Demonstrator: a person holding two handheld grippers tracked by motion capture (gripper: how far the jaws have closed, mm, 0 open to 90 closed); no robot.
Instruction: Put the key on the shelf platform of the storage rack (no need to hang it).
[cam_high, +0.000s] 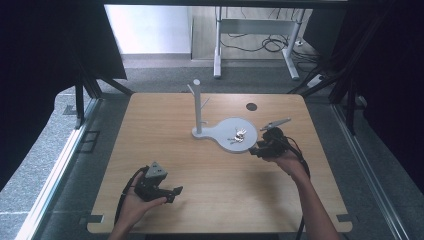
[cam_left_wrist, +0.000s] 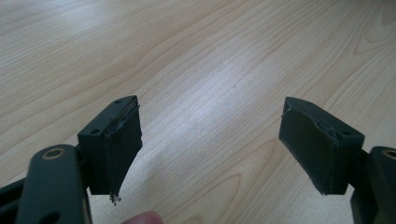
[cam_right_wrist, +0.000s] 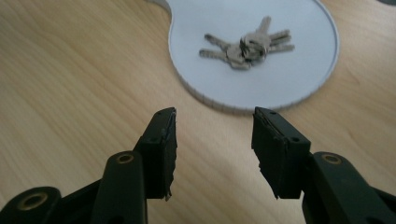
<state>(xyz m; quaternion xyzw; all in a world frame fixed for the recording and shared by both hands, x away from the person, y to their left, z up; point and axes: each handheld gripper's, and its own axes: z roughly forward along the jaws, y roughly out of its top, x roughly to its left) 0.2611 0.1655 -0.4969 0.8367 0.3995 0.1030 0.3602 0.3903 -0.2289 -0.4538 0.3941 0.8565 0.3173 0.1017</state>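
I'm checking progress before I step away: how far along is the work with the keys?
Nothing looks done yet: the keys lie on the round grey tray of the peg stand. In hand: the right claw, open and empty, faces them. Left: grasping and lifting them, probably onto a peg. The left claw waits open over the table.

Bare table (cam_right_wrist: 70, 70) before keys (cam_right_wrist: 247, 46)
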